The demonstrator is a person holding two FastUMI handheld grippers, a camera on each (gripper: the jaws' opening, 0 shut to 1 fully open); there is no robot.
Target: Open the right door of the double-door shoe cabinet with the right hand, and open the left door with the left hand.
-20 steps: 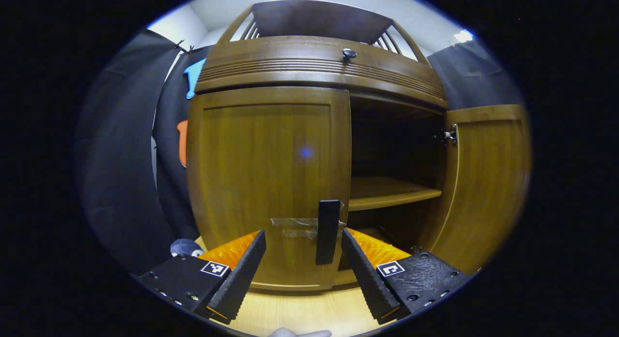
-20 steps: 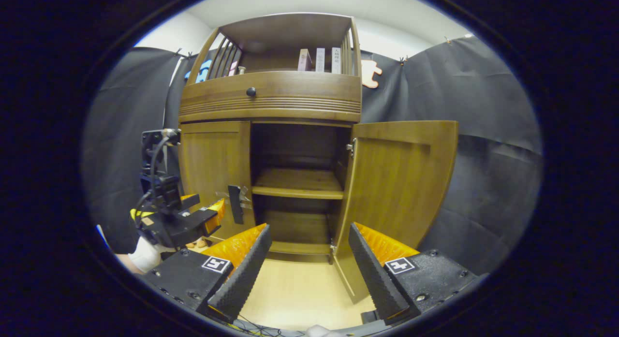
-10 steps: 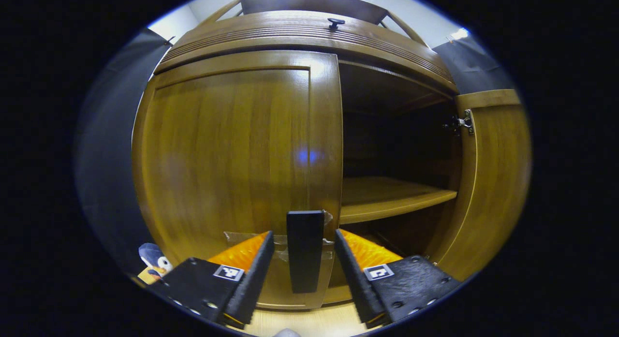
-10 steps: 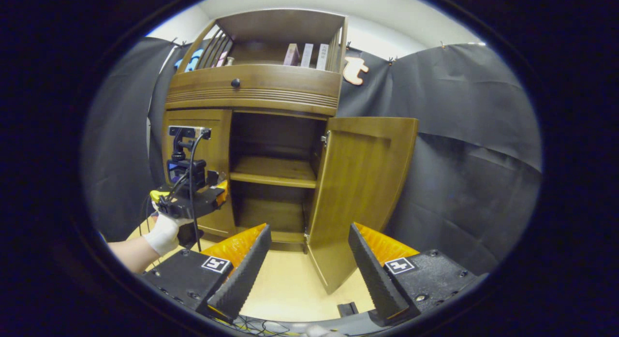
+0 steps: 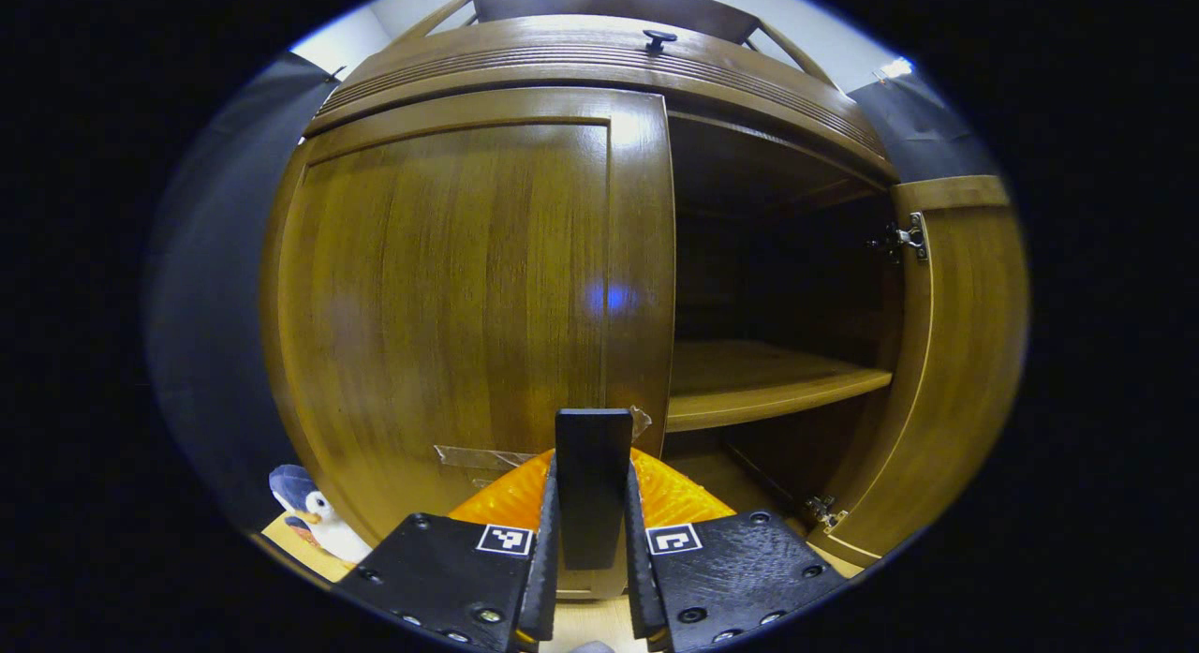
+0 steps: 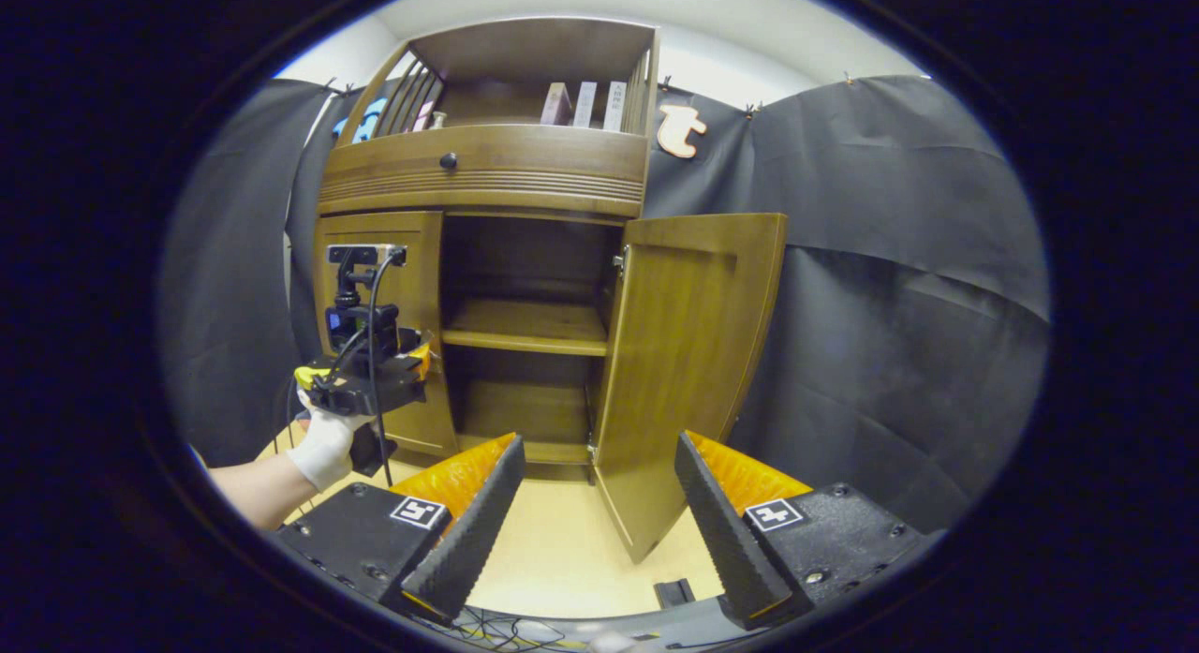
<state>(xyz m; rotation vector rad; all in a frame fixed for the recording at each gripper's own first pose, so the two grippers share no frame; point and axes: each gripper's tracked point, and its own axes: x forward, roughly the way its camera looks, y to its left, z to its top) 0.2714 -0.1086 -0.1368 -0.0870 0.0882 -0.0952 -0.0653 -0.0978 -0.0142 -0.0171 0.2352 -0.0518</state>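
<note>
Left gripper view: left hand-held gripper (image 5: 590,550), both fingers pressed on the handle (image 5: 593,484) of the left door (image 5: 450,297), ready to pull. Left door shut, one; right door (image 5: 946,353) swung wide, one. One shelf (image 5: 759,386) inside. One toy penguin (image 5: 314,517) on the floor beside the cabinet.

Right gripper view: right hand-held gripper (image 6: 592,508), fingers spread, holding nothing, well back from the cabinet (image 6: 487,170); its door (image 6: 688,363) judged done. Other gripper (image 6: 375,377) at the left door (image 6: 384,306), held by one gloved hand (image 6: 323,447). Three books (image 6: 583,105) up top.

Left gripper (image 5: 590,578) fingers clamped together, right gripper (image 6: 595,512) fingers spread wide apart.
</note>
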